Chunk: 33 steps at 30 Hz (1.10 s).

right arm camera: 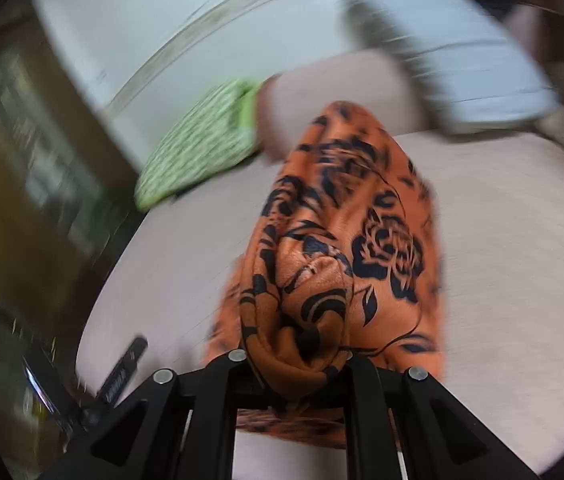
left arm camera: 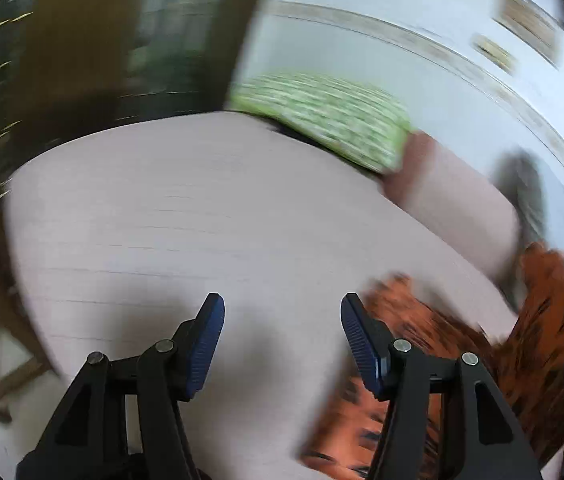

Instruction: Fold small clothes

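Note:
An orange garment with a dark flower print (right arm camera: 345, 248) hangs bunched from my right gripper (right arm camera: 293, 354), which is shut on its fabric; the cloth covers the fingertips. It is lifted above a pale pink bed sheet (right arm camera: 501, 280). In the left wrist view the same orange garment (left arm camera: 433, 344) shows blurred at the lower right, just beyond my right-hand finger. My left gripper (left arm camera: 282, 320) is open over the bare sheet (left arm camera: 162, 220), with nothing between its blue pads (left arm camera: 208, 344).
A green patterned pillow (left arm camera: 321, 124) lies at the far edge of the bed, also in the right wrist view (right arm camera: 202, 148). A grey-white cushion (right arm camera: 461, 64) sits at the back right. Dark wooden furniture (left arm camera: 82, 60) stands to the left. A black object (right arm camera: 124, 372) lies near the bed's left edge.

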Tool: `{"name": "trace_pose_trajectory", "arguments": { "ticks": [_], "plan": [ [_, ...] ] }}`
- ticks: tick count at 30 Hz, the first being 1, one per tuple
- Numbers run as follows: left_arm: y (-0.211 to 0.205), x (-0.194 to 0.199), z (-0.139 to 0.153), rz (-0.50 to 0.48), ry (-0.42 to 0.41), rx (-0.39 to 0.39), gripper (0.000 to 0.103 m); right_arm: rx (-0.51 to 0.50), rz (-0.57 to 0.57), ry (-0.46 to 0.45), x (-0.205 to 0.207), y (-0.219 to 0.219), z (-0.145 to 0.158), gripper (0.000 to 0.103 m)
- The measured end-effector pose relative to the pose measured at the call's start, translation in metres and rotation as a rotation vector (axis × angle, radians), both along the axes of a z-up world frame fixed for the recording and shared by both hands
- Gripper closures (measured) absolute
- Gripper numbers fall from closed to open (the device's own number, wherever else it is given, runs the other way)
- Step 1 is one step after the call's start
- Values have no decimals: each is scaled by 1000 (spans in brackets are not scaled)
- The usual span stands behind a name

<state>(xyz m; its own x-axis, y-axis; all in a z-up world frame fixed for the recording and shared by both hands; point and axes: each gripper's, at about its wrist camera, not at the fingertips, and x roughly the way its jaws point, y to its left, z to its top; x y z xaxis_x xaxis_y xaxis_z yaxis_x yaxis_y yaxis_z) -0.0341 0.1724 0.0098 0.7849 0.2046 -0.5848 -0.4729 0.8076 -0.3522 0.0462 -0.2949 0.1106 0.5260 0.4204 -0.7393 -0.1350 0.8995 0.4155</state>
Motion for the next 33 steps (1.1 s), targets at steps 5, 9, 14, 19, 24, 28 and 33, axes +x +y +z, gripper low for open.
{"name": "trace_pose_trajectory", "arguments": {
  "ticks": [5,9,14,19,24,28,33],
  "plan": [
    [43,-5,-25,89,99,-65,37,-102,140,240,13,96,-112,89],
    [54,-8,-29,107,101,-102,37,-101,146,184,12,106,-84,87],
    [41,-5,-23,64,83,-99,37,-72,144,139,4,102,-52,87],
    [39,-1,-19,51,79,-67,37,-75,296,180,-2,133,-98,35],
    [44,-4,-18,52,56,-82,37,61,350,112,-31,112,-73,24],
    [22,-4,-5,-133,-63,-134,37,154,112,79,-48,28,-58,23],
    [-36,18,-11,-463,-14,-111,36,308,-19,187,-43,-30,-89,23]
  ]
}}
